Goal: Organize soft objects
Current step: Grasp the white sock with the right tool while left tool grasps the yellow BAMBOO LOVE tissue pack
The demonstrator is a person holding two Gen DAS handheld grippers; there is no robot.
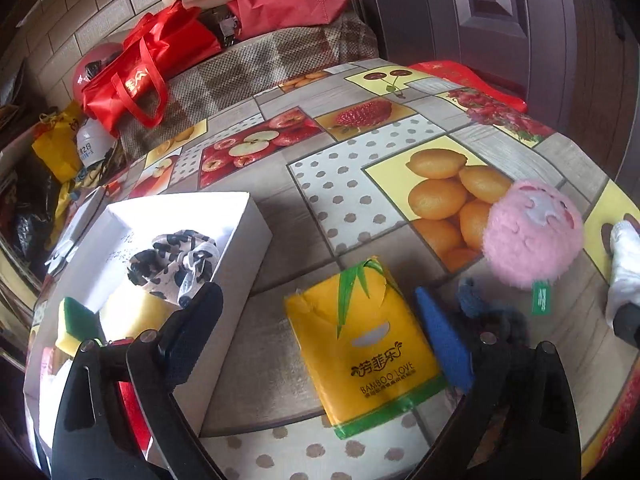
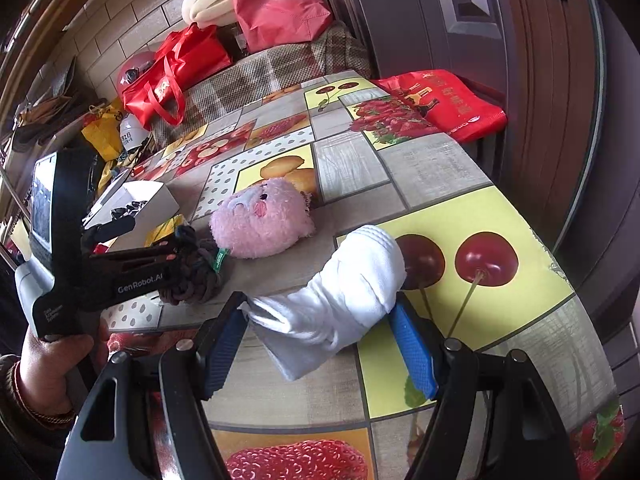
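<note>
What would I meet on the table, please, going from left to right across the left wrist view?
White box holding a spotted scrunchie and a sponge → yellow tissue pack → dark knitted item → pink plush toy → white sock.

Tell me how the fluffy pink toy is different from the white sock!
The fluffy pink plush toy is round and fuzzy; the white cotton sock is long, smooth and ribbed at one end. The plush toy lies free on the fruit-print tablecloth, while the sock sits between the open fingers of the right hand-held gripper. The plush toy has a green tag; the sock shows none. Both look soft and lie outside the white cardboard box.
</note>
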